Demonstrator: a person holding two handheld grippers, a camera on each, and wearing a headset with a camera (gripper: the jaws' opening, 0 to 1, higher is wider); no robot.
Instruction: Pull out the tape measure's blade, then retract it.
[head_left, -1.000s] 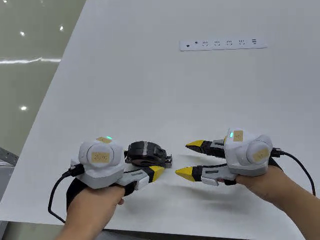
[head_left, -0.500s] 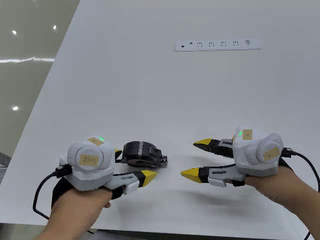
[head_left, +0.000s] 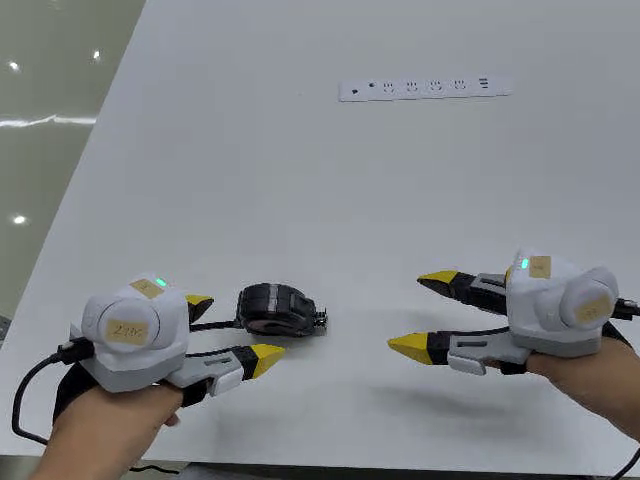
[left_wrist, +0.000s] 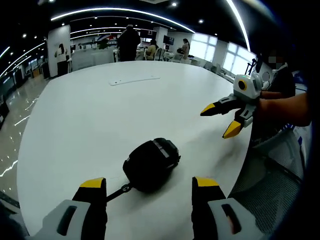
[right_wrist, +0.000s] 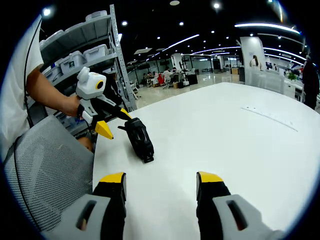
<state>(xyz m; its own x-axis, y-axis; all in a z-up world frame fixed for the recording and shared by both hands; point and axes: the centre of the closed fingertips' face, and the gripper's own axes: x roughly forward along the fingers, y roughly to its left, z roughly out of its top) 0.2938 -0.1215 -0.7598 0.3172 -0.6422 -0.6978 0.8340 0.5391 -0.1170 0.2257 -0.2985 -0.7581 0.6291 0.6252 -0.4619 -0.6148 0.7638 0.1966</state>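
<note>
A black tape measure (head_left: 277, 309) lies on the white table (head_left: 320, 180), its blade fully wound in. In the left gripper view the tape measure (left_wrist: 151, 164) sits just ahead of my open left gripper (left_wrist: 148, 184), apart from both yellow-tipped fingers, with its wrist strap trailing toward the left finger. In the head view my left gripper (head_left: 228, 328) is left of the case and open. My right gripper (head_left: 428, 313) hovers open well to the right, holding nothing. The right gripper view shows the tape measure (right_wrist: 140, 139) farther off beyond my right gripper (right_wrist: 160, 177).
A white power strip (head_left: 425, 88) lies flat at the far side of the table. The table's near edge runs just under both hands. A grey mesh chair back (right_wrist: 45, 170) stands beside the table, and shelving with bins stands behind it.
Both grippers have drawn apart: the left one has backed off left of the tape measure, the right one has shifted right. The tape measure stays where it was.
</note>
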